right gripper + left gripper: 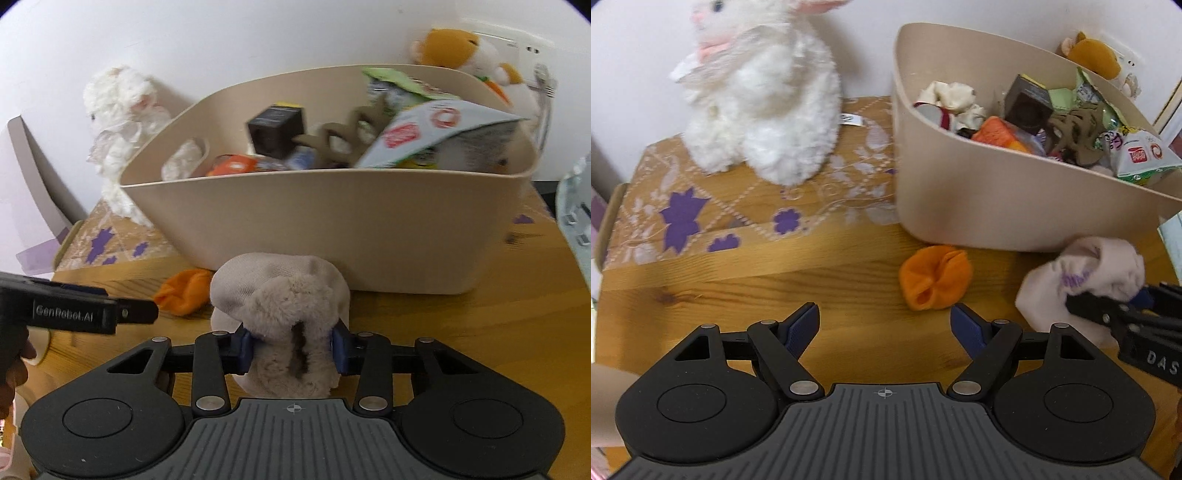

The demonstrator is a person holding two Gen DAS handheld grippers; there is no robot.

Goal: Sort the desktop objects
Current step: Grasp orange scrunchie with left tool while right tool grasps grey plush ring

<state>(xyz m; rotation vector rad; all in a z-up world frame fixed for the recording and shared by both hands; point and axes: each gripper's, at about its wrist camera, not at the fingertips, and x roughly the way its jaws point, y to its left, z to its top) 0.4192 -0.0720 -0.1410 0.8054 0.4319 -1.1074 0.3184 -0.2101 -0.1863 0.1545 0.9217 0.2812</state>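
Right gripper clenched on a pale, fuzzy rolled-up sock bundle, blue fingers pressing in from either side of its fleecy lower half, smooth knit top bulging forward past the fingertips. Bundle apparently just off the wooden bench, directly ahead of it the near wall of the beige plastic storage tub, already crowded with snack packets, a dark box and other oddments.

Soft, light, squashy: no risk of breakage, little weight to fight, but liable to unroll or squirm out if pinched only at a loose flap. Hold looks sound, across the thick middle of the roll, fabric compressed between the pads.

Left gripper released, jaws spread wide and empty above the bench. Just beyond and slightly right of its fingertips, a small orange balled sock, lying close to the tub's base. Same handling likely: light, yielding, grippy knit. Best taken across the fat centre of the ball, fingers straddling it from either side, not by the puckered opening facing the camera.

Farther ahead and left of the left fingers, a white plush rabbit seated on a patterned cloth.
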